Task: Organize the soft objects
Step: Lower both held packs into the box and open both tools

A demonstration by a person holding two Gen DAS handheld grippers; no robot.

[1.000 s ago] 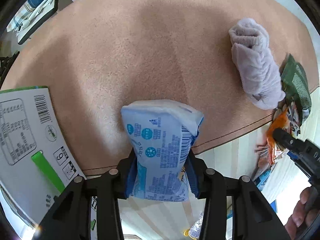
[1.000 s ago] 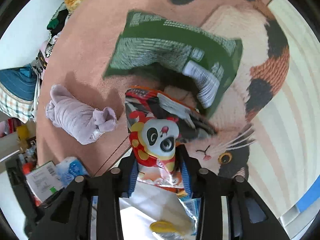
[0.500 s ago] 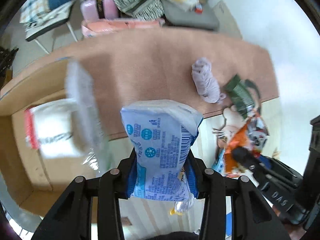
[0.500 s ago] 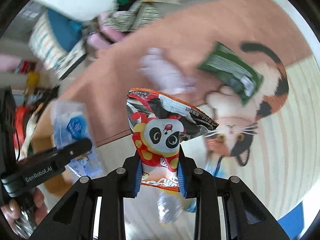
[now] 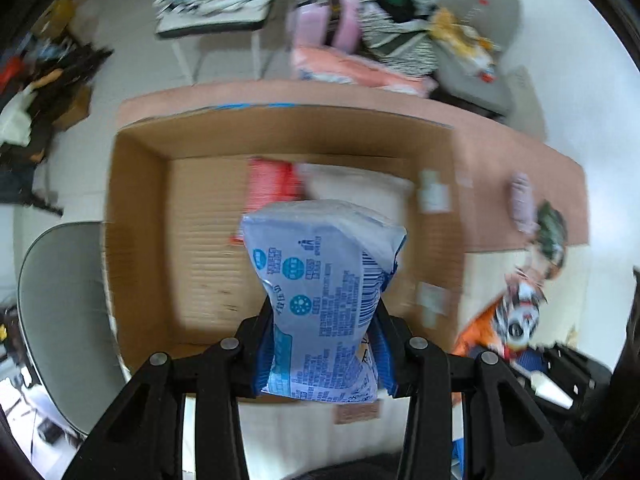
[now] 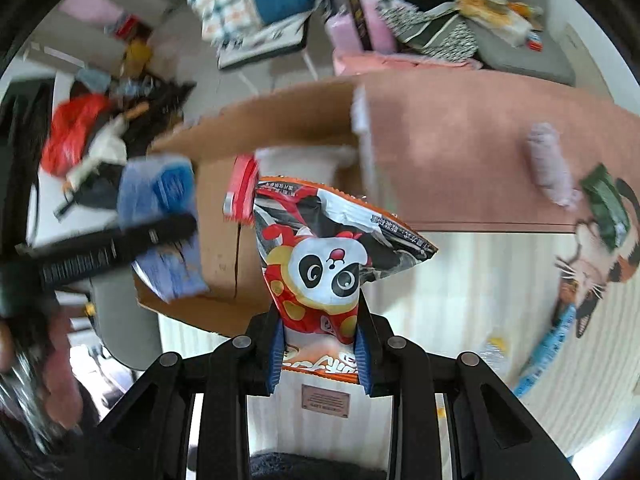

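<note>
My left gripper [image 5: 322, 344] is shut on a pale blue soft pack [image 5: 320, 276] and holds it above the open cardboard box [image 5: 140, 216]. The box holds a red pack [image 5: 270, 184] and a white pack [image 5: 356, 188]. My right gripper [image 6: 320, 344] is shut on a red and orange panda snack bag [image 6: 320, 264], held in the air to the right of the box [image 6: 280, 120]. The left gripper with the blue pack [image 6: 160, 200] shows blurred at the left of the right wrist view.
A lilac rolled towel [image 6: 548, 160] and a green packet [image 6: 606, 204] lie on the pink rug [image 6: 460, 140] right of the box. A cat-shaped mat [image 6: 592, 256] lies beside them. A grey chair [image 5: 60, 300] stands left of the box. Piled clothes and bags sit behind.
Both grippers have lifted away from the rug and swung left with their packs. The left one now hangs over the cardboard box; the towel and green packet are far off right.
</note>
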